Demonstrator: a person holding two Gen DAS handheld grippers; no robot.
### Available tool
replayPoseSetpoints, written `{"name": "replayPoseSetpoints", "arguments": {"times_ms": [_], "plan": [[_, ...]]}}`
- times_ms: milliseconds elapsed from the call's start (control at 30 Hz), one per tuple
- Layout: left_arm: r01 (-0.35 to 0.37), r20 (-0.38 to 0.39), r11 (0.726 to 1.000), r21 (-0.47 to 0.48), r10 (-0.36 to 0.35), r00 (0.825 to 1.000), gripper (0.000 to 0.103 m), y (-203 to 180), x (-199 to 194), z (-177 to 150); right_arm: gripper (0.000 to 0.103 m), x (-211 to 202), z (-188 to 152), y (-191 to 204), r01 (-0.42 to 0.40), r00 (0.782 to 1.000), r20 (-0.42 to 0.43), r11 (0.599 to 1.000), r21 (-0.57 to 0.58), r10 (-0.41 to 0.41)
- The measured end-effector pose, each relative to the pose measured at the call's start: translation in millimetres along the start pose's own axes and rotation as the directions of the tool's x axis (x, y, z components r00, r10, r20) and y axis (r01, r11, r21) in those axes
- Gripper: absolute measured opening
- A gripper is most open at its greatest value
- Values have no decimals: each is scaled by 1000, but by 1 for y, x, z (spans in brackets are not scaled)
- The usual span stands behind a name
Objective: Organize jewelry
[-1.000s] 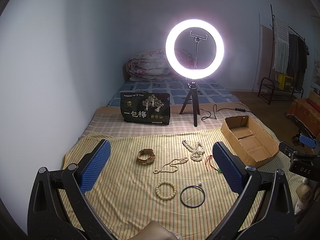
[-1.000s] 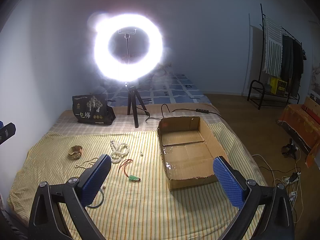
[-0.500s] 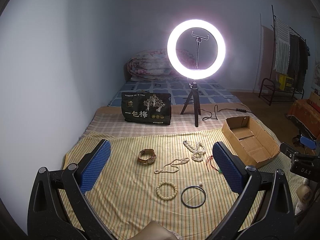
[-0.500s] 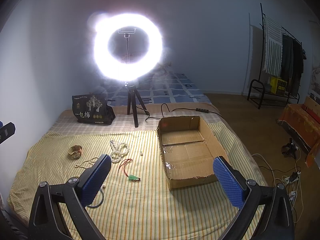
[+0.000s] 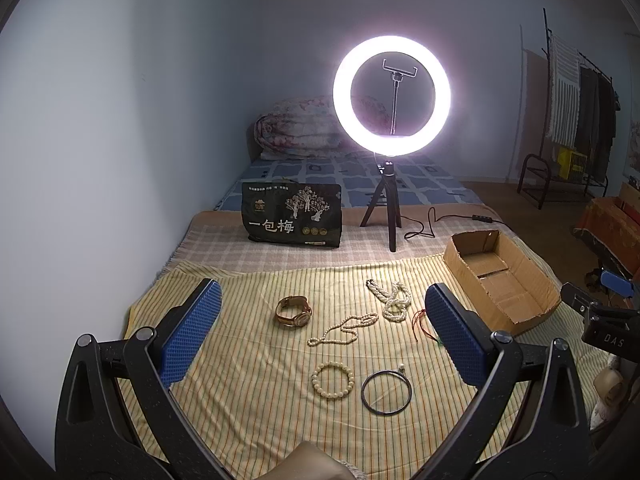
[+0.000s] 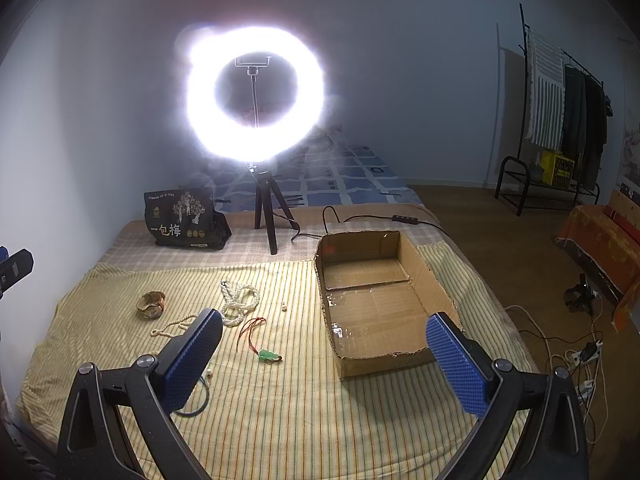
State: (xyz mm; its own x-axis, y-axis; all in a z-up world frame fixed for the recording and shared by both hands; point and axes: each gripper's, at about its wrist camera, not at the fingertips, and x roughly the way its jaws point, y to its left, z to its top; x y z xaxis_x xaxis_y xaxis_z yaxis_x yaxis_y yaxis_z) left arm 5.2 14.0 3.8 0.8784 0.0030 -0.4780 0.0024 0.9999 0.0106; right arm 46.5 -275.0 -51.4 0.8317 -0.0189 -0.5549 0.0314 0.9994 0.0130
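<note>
Jewelry lies spread on a yellow striped cloth [image 5: 248, 412]: a gold watch [image 5: 293, 312], a thin bead chain [image 5: 345, 328], a heap of pearl strands [image 5: 391, 300], a cream bead bracelet [image 5: 333, 376], a dark hoop [image 5: 386, 391] and a red cord with a green pendant [image 6: 269, 356]. An open cardboard box [image 6: 376, 300] sits to their right, nothing inside. My left gripper [image 5: 320, 330] hovers open above the chain and bracelet. My right gripper [image 6: 324, 354] is open over the box's near left corner.
A lit ring light on a tripod [image 5: 390, 216] and a black printed bag [image 5: 292, 220] stand behind the cloth, with a cable [image 6: 360, 220] trailing right. The bed ends right of the box; cords and a power strip [image 6: 580, 356] lie on the floor.
Both views are nearly steady. The left view has drifted slightly, so the jewelry sits a touch further right in it.
</note>
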Motion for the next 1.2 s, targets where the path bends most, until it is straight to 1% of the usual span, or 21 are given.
{"name": "replayPoseSetpoints", "arguments": {"times_ms": [233, 433, 567, 633, 700, 767, 833, 867, 933, 1000, 1033, 1067, 1100, 1133, 1167, 1200], "plan": [[-10, -20, 1000, -4, 10, 1000, 103, 2, 7, -5, 103, 5, -1, 0, 1, 1000, -16, 1000, 4, -1], [-29, -42, 999, -14, 29, 999, 103, 5, 17, -5, 103, 15, -3, 6, 6, 999, -32, 1000, -23, -6], [-40, -86, 999, -25, 38, 996, 103, 15, 33, -5, 103, 28, -4, 13, -33, 998, -63, 998, -46, 30], [-57, -106, 998, -24, 54, 993, 103, 20, 41, -6, 103, 32, -7, 18, -55, 997, -60, 996, -68, 51], [-76, -130, 997, -17, 74, 989, 103, 25, 51, -7, 103, 39, -11, 24, -95, 994, -65, 991, -95, 89], [-82, -161, 997, -11, 79, 984, 103, 31, 63, -9, 103, 48, -15, 29, -123, 989, -98, 985, -120, 112], [-77, -195, 997, -8, 73, 978, 102, 34, 74, -13, 103, 56, -20, 34, -129, 985, -131, 982, -140, 111], [-71, -206, 997, -8, 68, 976, 98, 36, 78, -14, 103, 60, -22, 37, -132, 983, -144, 980, -148, 110], [-59, -232, 998, -15, 54, 971, 94, 40, 86, -17, 103, 68, -26, 43, -147, 976, -186, 975, -169, 115], [-42, -256, 999, -26, 34, 966, 87, 43, 93, -20, 102, 77, -28, 49, -150, 969, -222, 968, -200, 104], [-31, -267, 999, -31, 22, 963, 81, 45, 96, -20, 102, 80, -29, 53, -150, 967, -234, 966, -211, 99], [-18, -285, 999, -37, 6, 958, 78, 46, 100, -22, 100, 83, -30, 55, -157, 965, -243, 964, -216, 103], [-3, -309, 999, -49, -12, 951, 78, 48, 104, -24, 97, 86, -32, 57, -169, 961, -255, 961, -219, 111], [10, -337, 998, -62, -31, 941, 75, 49, 108, -27, 95, 91, -33, 61, -191, 952, -279, 957, -219, 127], [20, -364, 997, -71, -45, 930, 69, 49, 113, -32, 91, 95, -36, 63, -208, 945, -296, 955, -213, 140], [34, -402, 996, -78, -63, 914, 66, 49, 120, -39, 86, 99, -38, 65, -225, 936, -317, 953, -203, 154]]}}
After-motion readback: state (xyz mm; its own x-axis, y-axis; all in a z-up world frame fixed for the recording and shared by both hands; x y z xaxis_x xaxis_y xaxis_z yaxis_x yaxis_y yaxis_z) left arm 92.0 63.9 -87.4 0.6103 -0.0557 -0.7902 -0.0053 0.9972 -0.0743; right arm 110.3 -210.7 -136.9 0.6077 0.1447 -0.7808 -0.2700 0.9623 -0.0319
